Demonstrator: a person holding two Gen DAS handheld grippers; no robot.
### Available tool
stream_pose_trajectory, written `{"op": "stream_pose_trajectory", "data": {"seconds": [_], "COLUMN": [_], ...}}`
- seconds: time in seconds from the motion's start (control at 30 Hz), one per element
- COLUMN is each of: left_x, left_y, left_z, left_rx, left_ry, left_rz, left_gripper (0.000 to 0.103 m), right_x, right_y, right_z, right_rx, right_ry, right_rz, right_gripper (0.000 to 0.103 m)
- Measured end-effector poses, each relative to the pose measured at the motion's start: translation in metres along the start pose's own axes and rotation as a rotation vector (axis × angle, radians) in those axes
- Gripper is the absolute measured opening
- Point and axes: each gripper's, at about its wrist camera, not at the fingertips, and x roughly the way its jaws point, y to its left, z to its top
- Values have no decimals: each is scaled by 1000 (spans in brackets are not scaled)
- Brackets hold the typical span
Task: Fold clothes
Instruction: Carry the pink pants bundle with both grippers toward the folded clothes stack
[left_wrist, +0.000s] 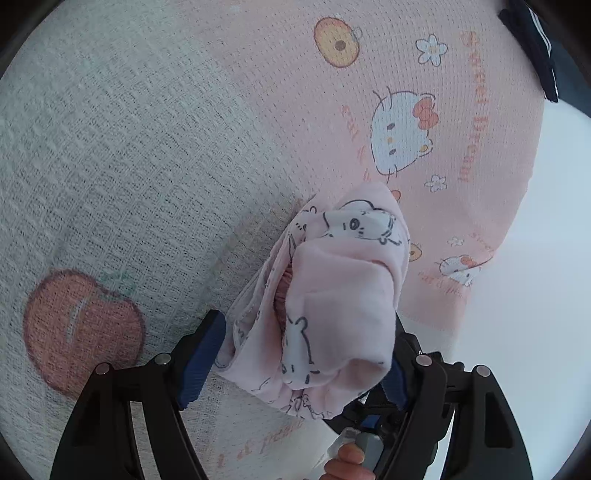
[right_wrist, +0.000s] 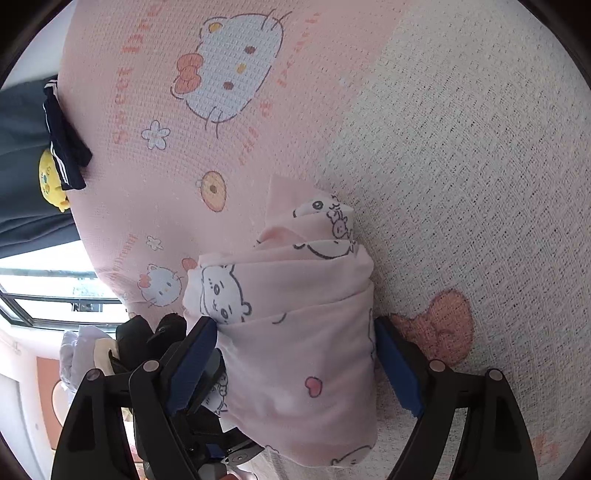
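Both your grippers are pointed down at the bed with the same pink garment (left_wrist: 332, 295) bunched between the fingers.

Left gripper (left_wrist: 306, 354): jaws stand wide. The cloth is a loose wad filling the gap. The left pad (left_wrist: 201, 363) shows clear of it along most of its length; the right pad is mostly hidden behind the fabric. I can't tell whether it's really pinching or the cloth is just resting there. Your fingertip (left_wrist: 347, 456) shows at the trigger below.

Right gripper (right_wrist: 295, 362): jaws wide too, with a stack of pleats between the pads (right_wrist: 194, 363). The cloth touches both pads, but the bundle looks slack and sits against the blanket, so my read is that you've let go.

Garment: pale pink, printed with outlined cartoon animals and small hearts, gathered into several layers. It sits near the seam where the pink blanket (left_wrist: 424, 110) meets the white waffle blanket (left_wrist: 129, 166). Likely reason: that's the flat working area to set down a gathered fold.

Readable text: "Sweet Dream" (left_wrist: 467, 107) in orange on the pink blanket, beside the cat face with a bow. There's more orange script near the bottom of the left view, not legible. No label seen on the garment.

A dark garment with white stripes (right_wrist: 64, 147) lies at the blanket's edge, well apart.
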Motion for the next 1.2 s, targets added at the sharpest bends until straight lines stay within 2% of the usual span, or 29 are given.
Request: {"op": "stream_pose_trajectory", "data": {"seconds": [0.03,0.1,0.13,0.27,0.43,0.57,0.77,1.0,1.2], "left_x": [1,4,3,0,-6,-12,-30,-58,-88], "left_y": [0,1,3,2,-10,-13,-26,-79,-139], "left_z": [-2,-6,-8,-15,-19,-21,-32,-63,-102], "left_rx": [-8,-5,2,30,75,74,84,176,329], "left_ry": [-11,-23,-32,-67,-95,-104,-116,-108,-97], "left_rz": [-4,3,7,-4,-30,-60,-120,-208,-242], "left_gripper": [72,62,61,45,41,39,39,39,39], "right_x": [1,4,3,1,-6,-7,-25,-101,-171], "right_y": [-1,-6,-8,-8,13,41,66,111,131], "right_z": [-3,-7,-8,-8,-10,-11,-23,-52,-75], "right_rx": [11,37,45,55,-56,-234,-322,-513,-493], "right_ry": [-4,-13,-19,-30,-75,-66,-98,-210,-325], "right_rz": [6,21,26,37,19,-14,-4,-19,78], "right_gripper": [72,61,57,50,43,39,38,38,38]}}
